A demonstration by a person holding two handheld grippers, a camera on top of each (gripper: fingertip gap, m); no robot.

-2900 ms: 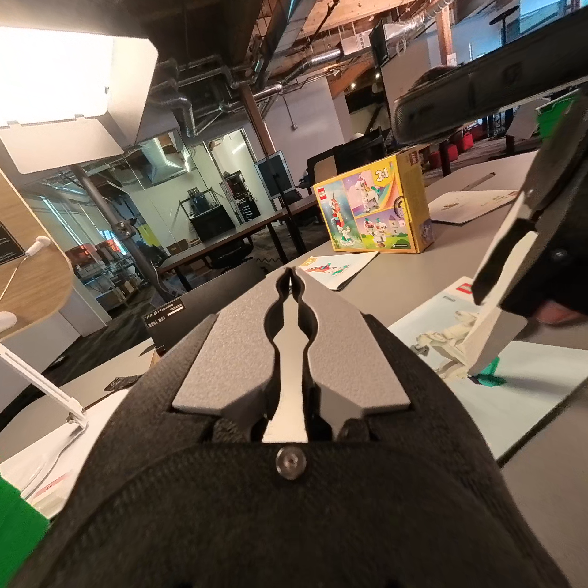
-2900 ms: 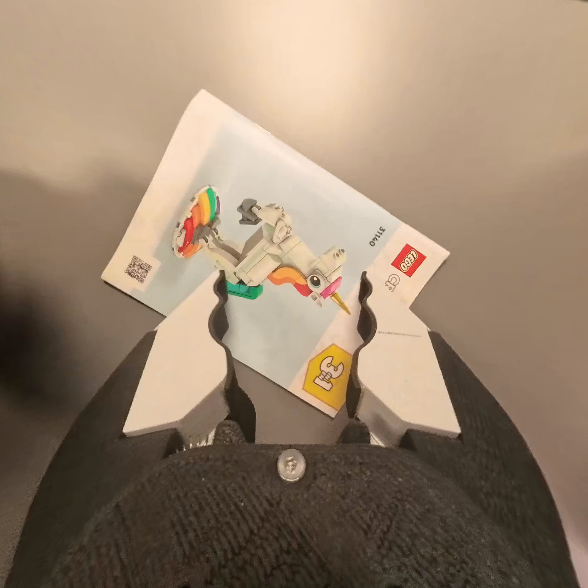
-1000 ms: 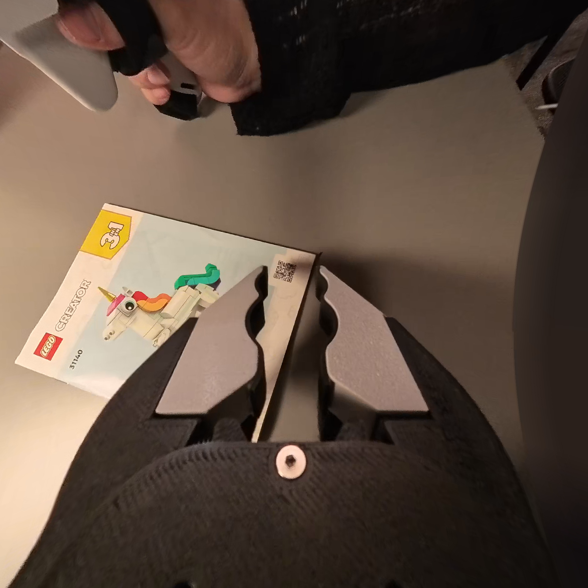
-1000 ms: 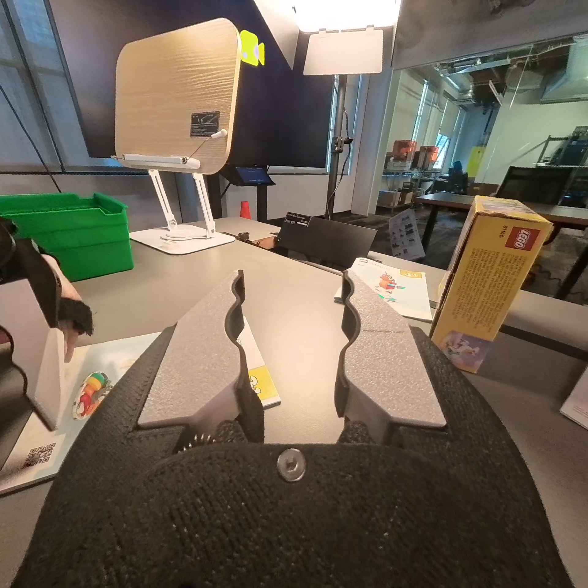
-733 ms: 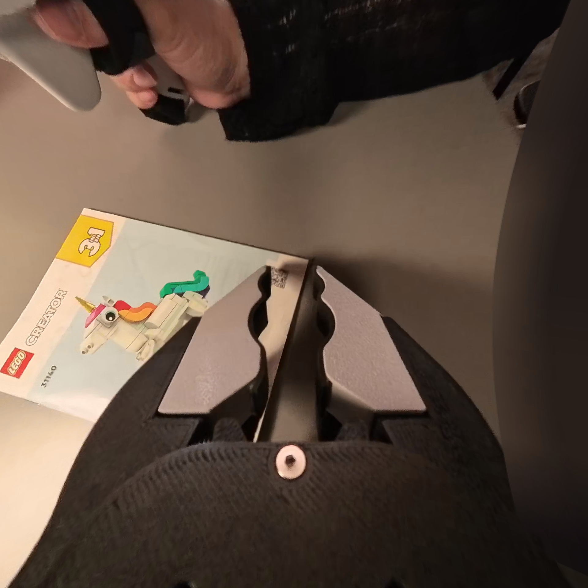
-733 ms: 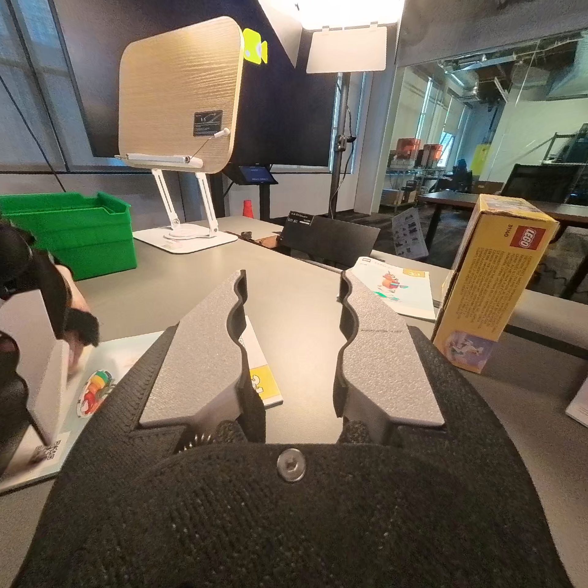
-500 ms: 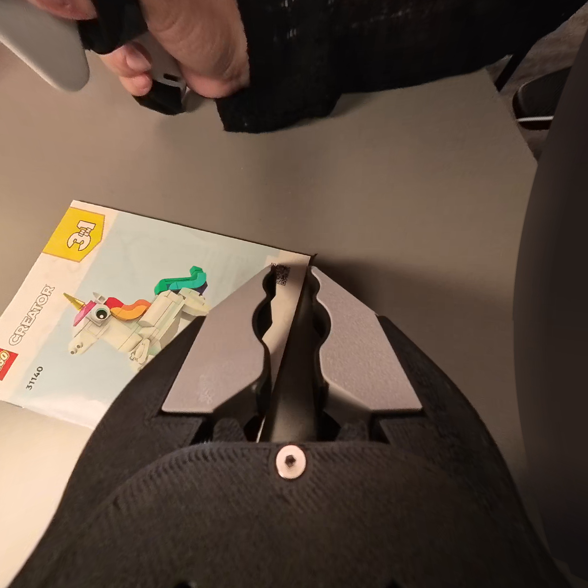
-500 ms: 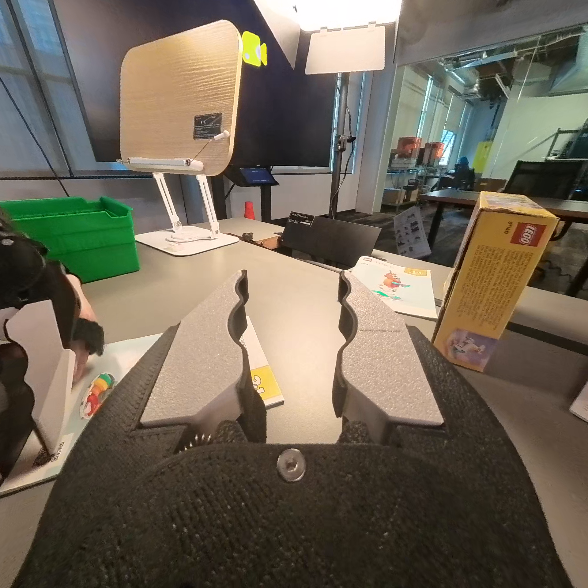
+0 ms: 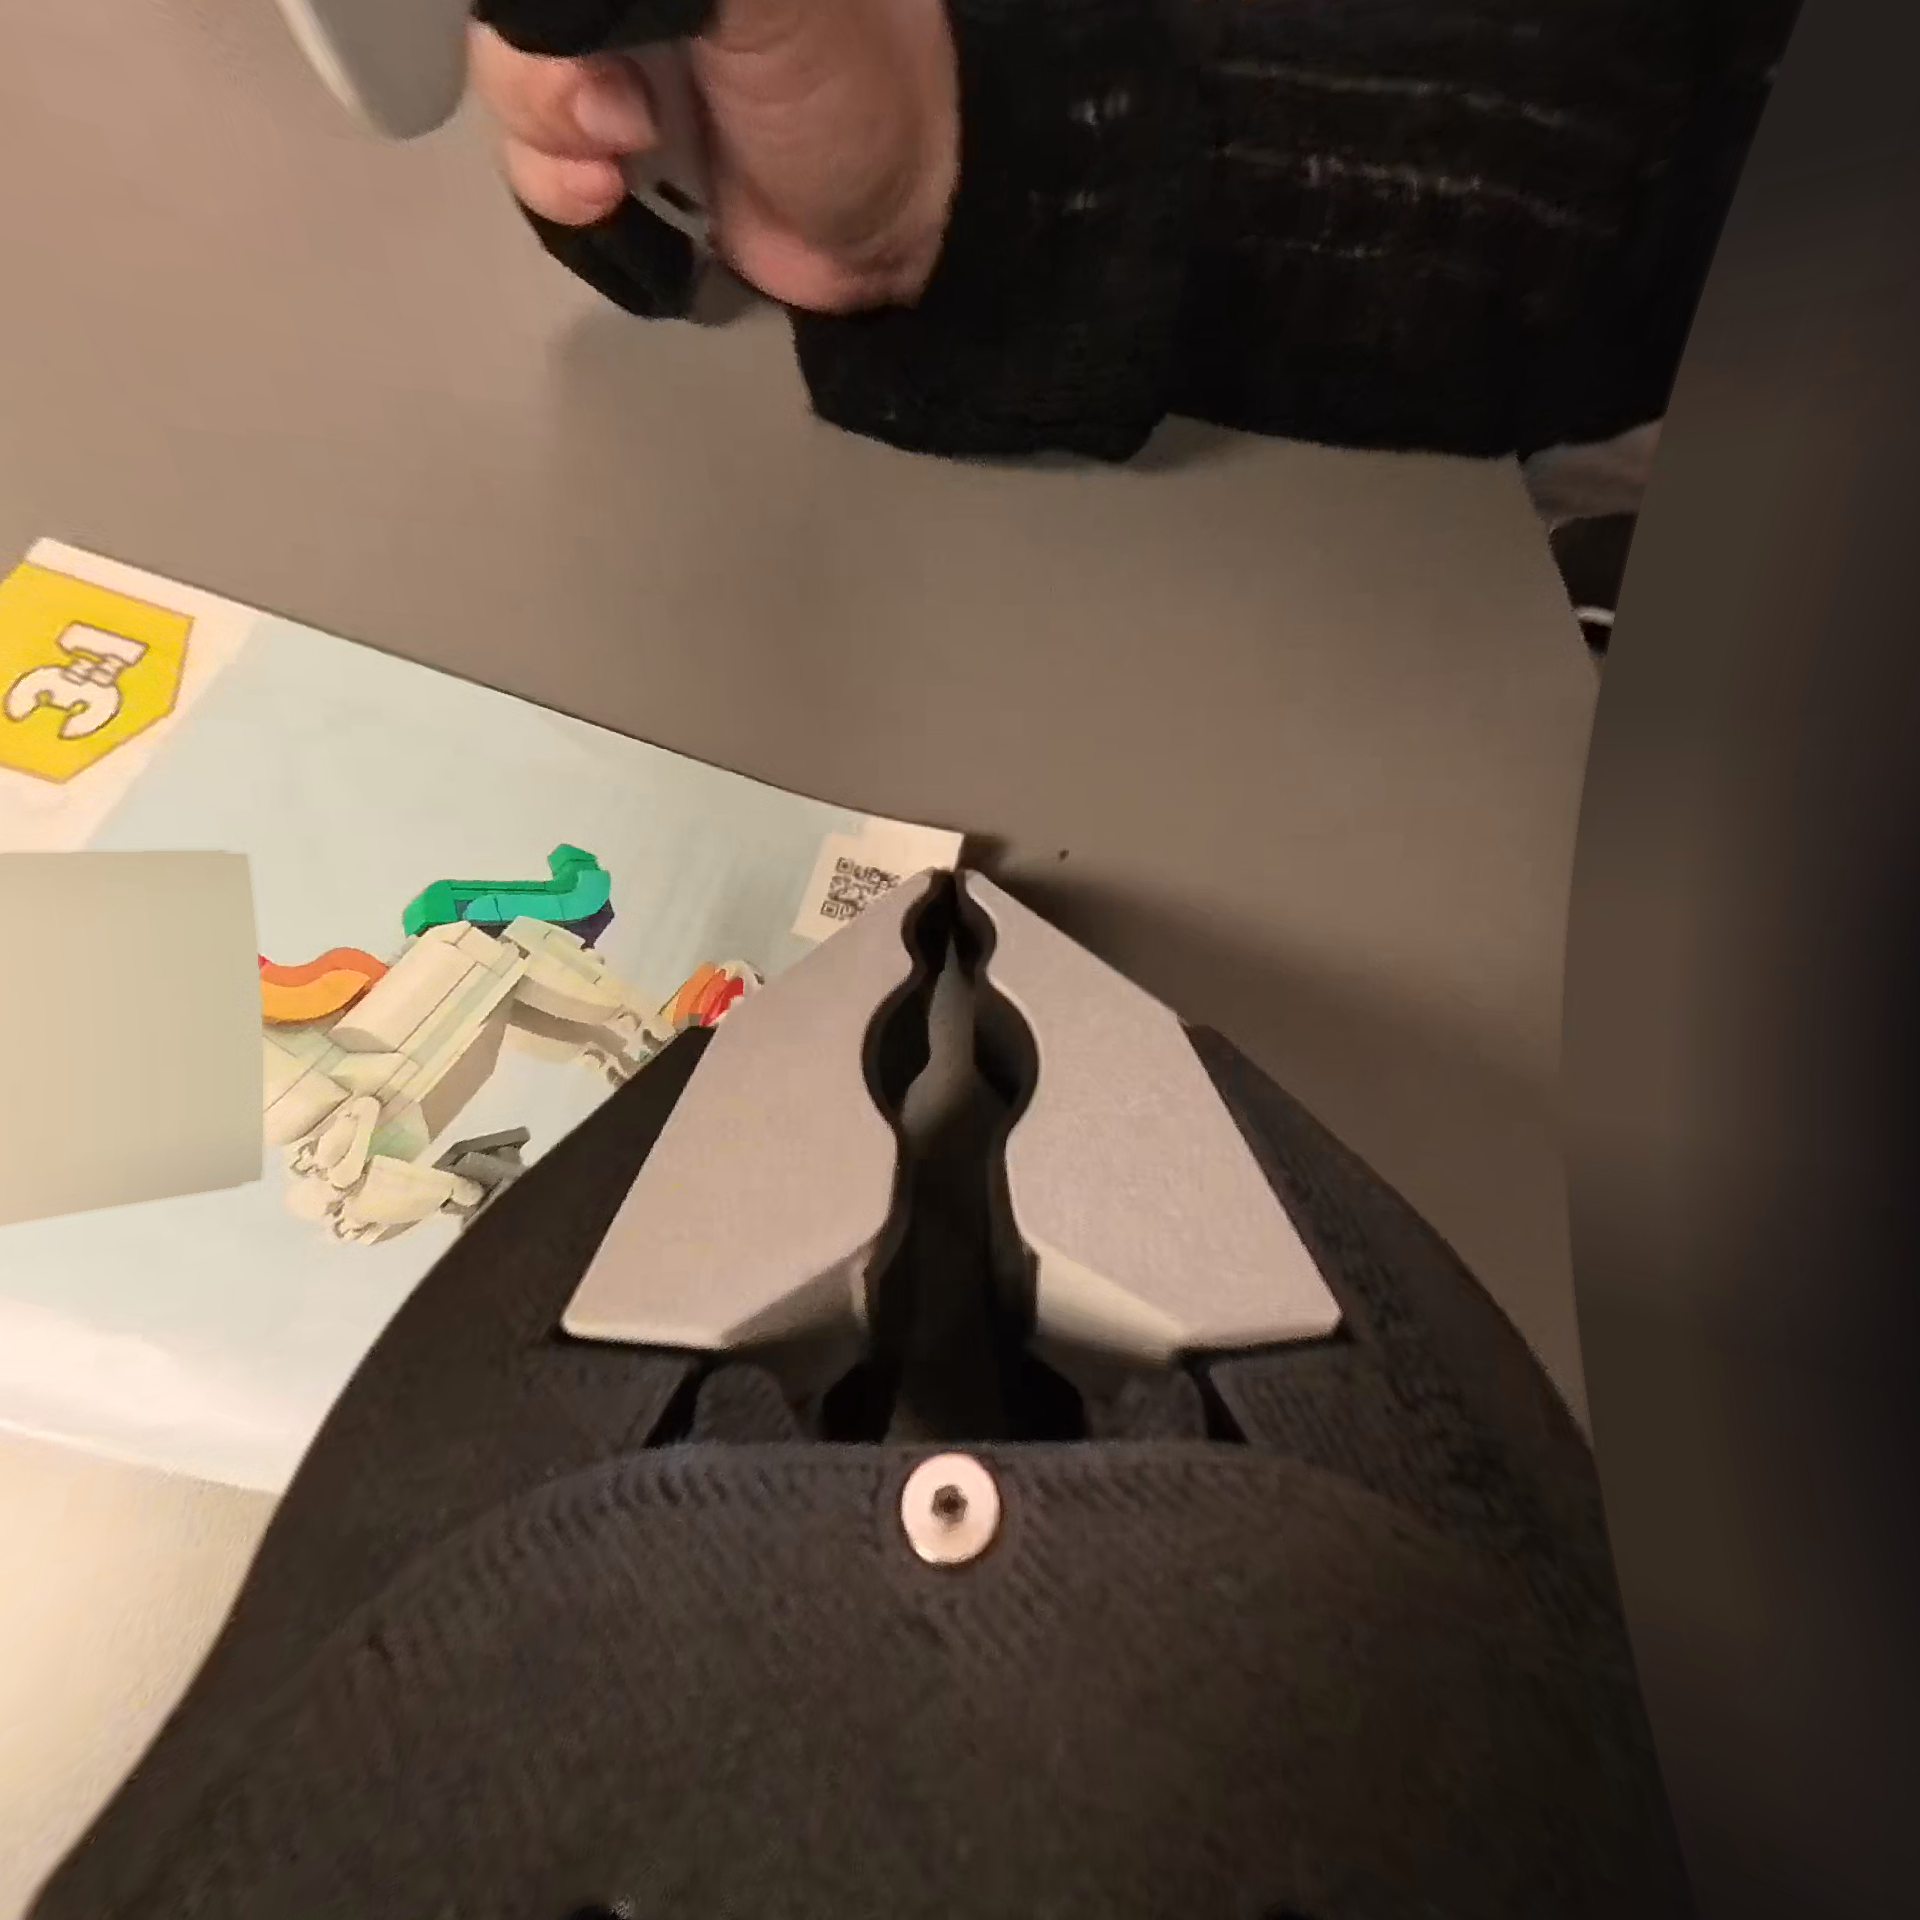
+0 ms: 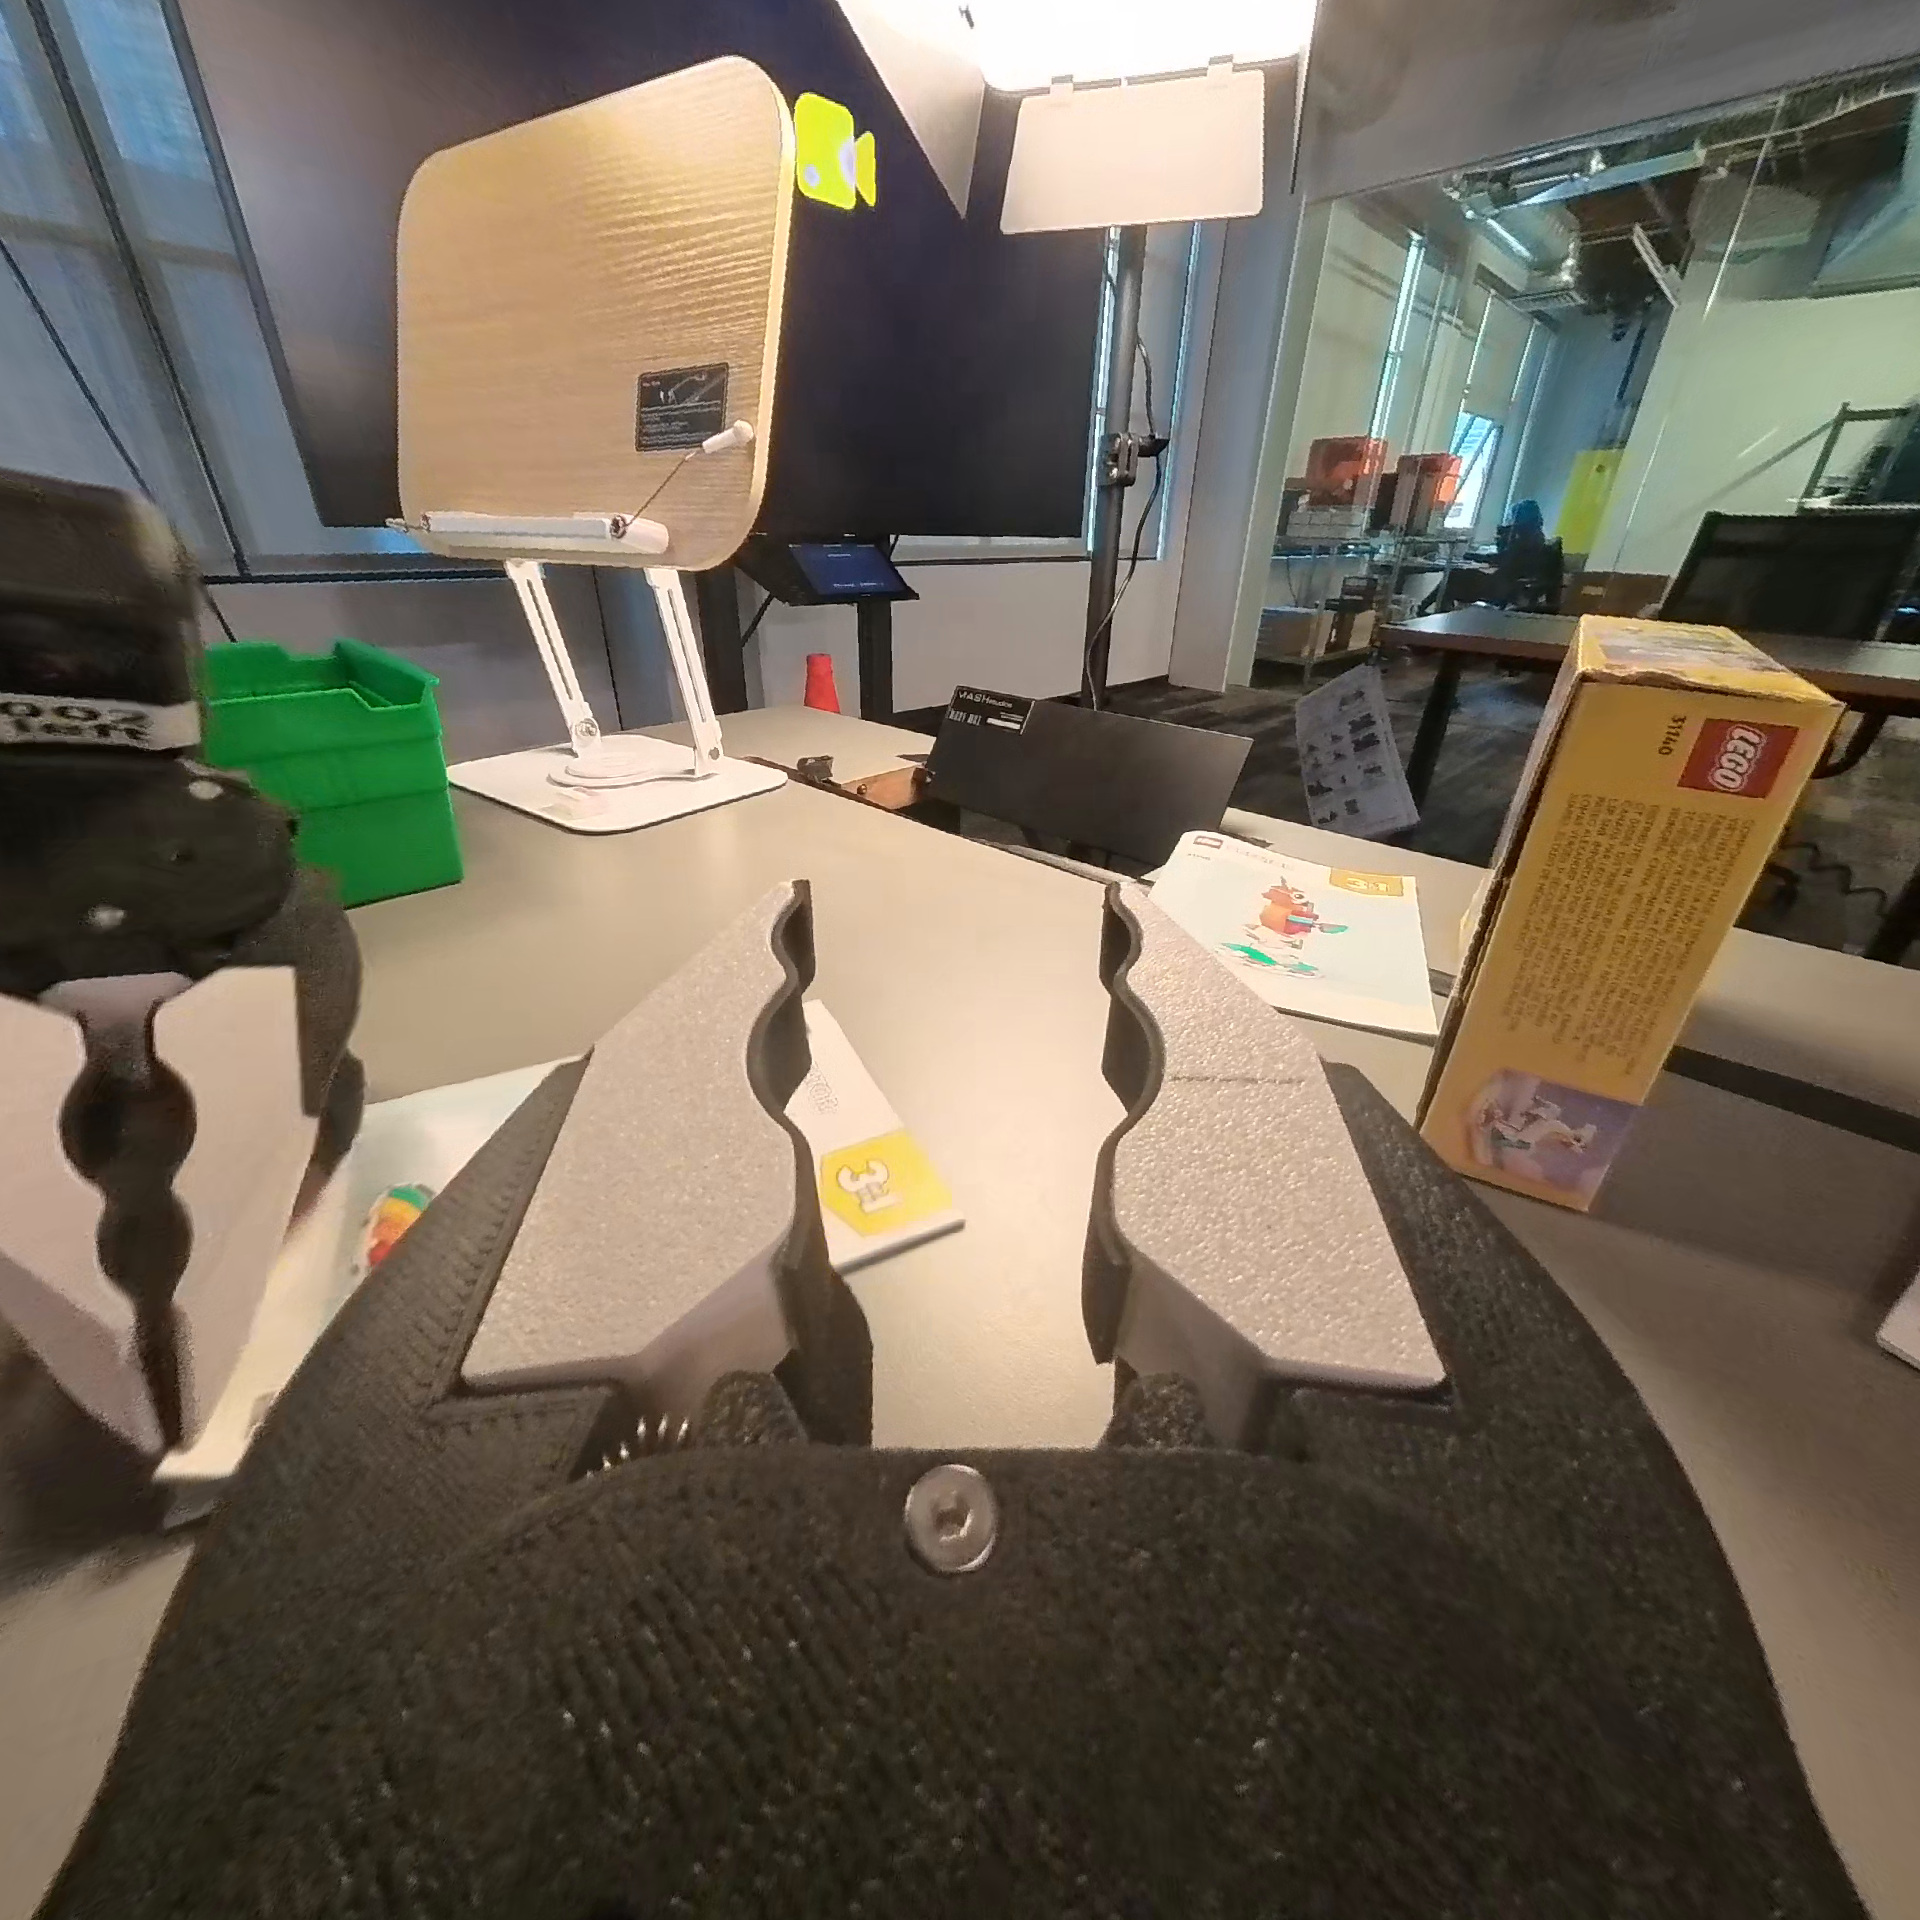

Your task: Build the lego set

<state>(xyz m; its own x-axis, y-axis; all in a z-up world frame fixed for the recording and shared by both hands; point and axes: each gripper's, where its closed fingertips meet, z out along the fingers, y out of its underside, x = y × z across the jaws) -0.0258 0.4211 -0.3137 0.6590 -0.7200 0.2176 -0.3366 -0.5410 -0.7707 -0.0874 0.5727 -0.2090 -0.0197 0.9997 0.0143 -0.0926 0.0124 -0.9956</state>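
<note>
An instruction booklet with a unicorn on its cover lies on the grey table. My left gripper is shut on the booklet's near right corner; the page edge runs between its jaws. In the right wrist view the left gripper stands at the left and that edge of the booklet is lifted off the table. My right gripper is open and empty, held above the table beyond the booklet. A hand holds it at the top of the left wrist view.
A yellow Lego box stands at the right, with a second booklet flat beside it. A green bin, a wooden book stand and a black panel stand at the back. The table edge is at the right. One gripper's finger ends stand about 20 cm off the other's.
My left gripper has turned down to the booklet's corner and closed on it, and the corner now lifts. My right gripper has risen from the booklet and stays open.
</note>
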